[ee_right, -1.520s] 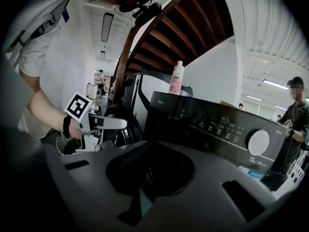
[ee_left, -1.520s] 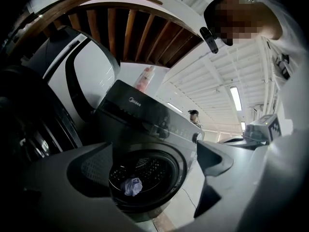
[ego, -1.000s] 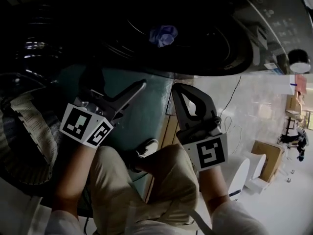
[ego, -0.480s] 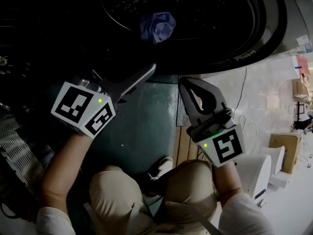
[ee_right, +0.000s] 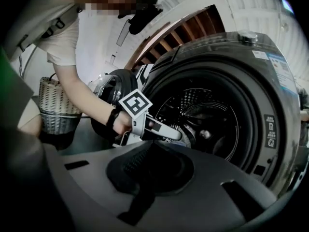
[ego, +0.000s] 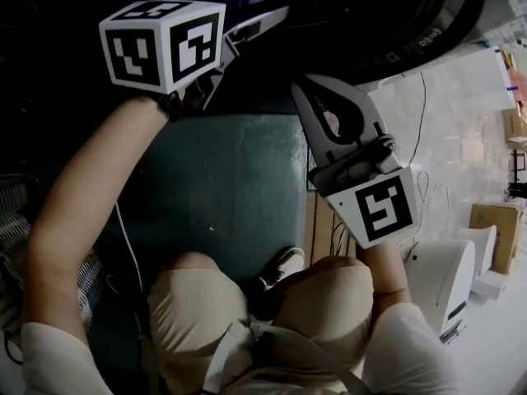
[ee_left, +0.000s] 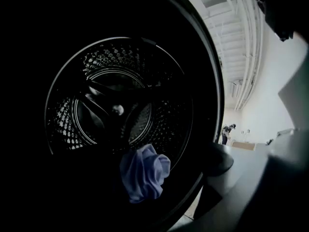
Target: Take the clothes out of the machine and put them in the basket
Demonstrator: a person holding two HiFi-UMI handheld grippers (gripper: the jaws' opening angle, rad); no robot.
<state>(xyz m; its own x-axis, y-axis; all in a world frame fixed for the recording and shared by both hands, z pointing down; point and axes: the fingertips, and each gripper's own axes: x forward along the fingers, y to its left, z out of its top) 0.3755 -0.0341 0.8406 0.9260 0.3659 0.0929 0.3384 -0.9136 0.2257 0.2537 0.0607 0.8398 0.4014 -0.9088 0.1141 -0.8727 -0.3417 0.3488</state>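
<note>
Reaching left gripper (ego: 251, 31), jaws spread, into washer drum (ee_left: 120, 110): stay low, bite deep on crumpled blue cloth (ee_left: 144, 173) at drum's 6 o'clock; right gripper (ego: 306, 93) pressed together, empty.

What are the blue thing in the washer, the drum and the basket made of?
The blue cloth looks like soft matte fabric, crumpled in folds. The drum is probably steel: shiny, punched with small holes. The basket seems woven wicker or similar; the weave shows.
</note>
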